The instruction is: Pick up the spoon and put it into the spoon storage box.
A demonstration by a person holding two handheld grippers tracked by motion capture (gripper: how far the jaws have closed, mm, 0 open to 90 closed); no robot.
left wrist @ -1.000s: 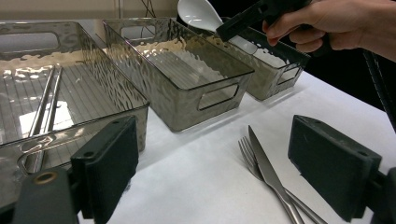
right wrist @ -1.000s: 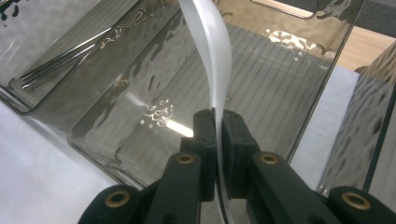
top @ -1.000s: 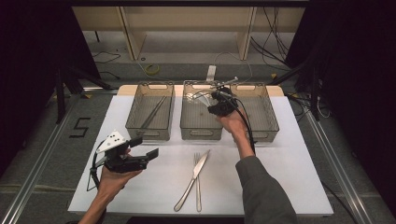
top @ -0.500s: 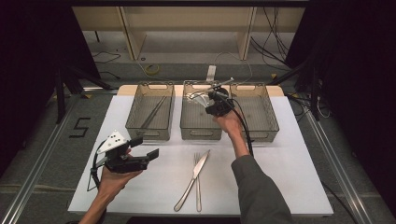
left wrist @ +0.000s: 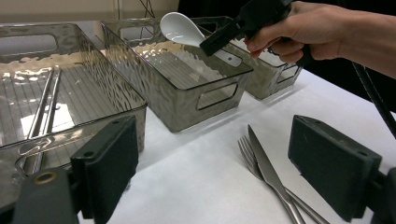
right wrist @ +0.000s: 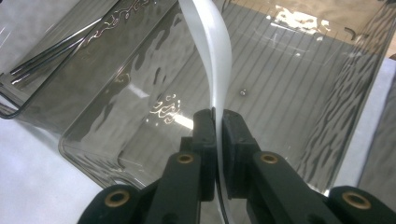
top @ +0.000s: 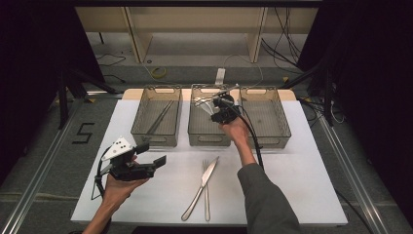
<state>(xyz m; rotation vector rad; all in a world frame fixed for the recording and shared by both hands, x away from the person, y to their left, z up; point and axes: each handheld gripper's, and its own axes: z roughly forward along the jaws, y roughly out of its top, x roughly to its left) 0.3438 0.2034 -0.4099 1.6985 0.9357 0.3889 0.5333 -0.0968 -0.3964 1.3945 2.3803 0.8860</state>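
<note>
Over middle bin (top: 208,139), white spoon (left wrist: 180,29) pinched in right gripper (right wrist: 215,122), bowl pointing away.

White table (top: 302,180): three bins (top: 209,132), knife (top: 202,184), fork (top: 206,195)

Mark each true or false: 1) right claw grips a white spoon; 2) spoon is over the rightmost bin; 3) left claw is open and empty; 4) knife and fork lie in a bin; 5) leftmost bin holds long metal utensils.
1) True: the right claw is shut on the white plastic spoon.
2) False: it hangs over the middle clear smoked-plastic bin.
3) True: the left claw is open and empty.
4) False: the steel knife and steel fork lie on the white table.
5) True: the leftmost bin holds thin metal utensils.
</note>
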